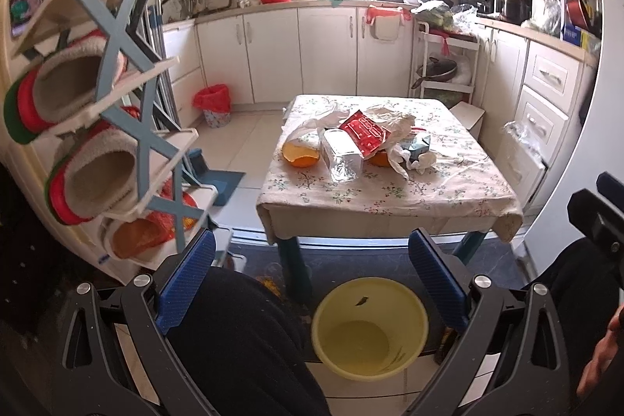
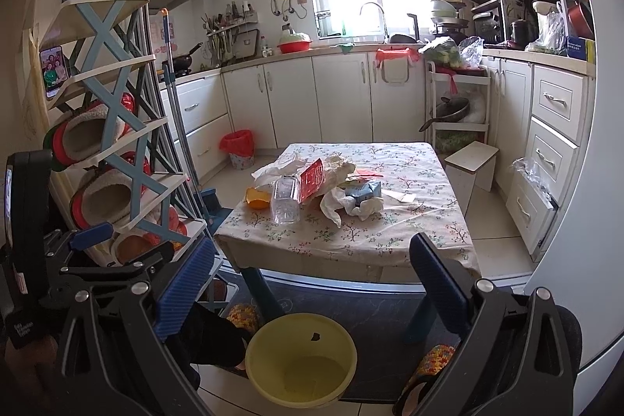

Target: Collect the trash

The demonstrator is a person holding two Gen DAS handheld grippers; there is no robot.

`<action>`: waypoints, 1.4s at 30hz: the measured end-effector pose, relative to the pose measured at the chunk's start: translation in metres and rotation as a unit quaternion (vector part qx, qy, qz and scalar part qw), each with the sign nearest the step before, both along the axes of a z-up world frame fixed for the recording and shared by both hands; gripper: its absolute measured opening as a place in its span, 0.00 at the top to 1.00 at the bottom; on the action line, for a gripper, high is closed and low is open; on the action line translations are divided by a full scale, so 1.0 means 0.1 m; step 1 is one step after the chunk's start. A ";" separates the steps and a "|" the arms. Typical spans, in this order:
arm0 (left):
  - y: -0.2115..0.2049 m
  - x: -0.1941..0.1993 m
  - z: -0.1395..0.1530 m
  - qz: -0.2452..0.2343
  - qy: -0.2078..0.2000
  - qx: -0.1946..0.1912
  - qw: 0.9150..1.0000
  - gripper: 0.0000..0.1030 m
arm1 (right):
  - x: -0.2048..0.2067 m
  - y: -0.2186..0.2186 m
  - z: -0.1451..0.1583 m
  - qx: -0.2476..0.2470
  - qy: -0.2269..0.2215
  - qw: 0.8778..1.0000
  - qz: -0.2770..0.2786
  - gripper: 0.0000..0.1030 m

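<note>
Right wrist view: trash (image 2: 319,190) heaped mid-table (image 2: 409,221), yellow bin (image 2: 302,357) on the near floor. Right gripper (image 2: 312,275) jaws wide apart, empty. Left gripper (image 1: 312,268) likewise spread wide, holding nothing.

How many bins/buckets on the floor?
2: a round yellow plastic bucket on the floor in front of the cloth-covered low table, and a small patterned wastebasket with a red liner by the far cabinets.
</note>
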State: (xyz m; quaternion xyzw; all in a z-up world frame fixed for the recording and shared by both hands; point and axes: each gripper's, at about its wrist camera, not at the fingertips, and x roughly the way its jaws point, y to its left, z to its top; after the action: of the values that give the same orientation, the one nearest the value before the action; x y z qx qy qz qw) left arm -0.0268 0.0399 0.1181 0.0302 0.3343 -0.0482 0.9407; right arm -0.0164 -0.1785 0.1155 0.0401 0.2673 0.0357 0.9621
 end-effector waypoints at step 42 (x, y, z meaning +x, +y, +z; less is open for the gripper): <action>-0.16 3.56 -0.99 -0.010 0.074 0.158 0.985 0.08 | 2.04 -0.50 -1.01 0.086 0.117 0.989 0.007 0.07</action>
State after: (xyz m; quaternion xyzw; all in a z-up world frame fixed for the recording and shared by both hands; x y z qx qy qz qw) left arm 0.3292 0.0239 0.0193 0.1784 0.4064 -0.0066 0.8961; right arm 0.1881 -0.2282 0.0143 0.1248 0.3739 0.0608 0.9170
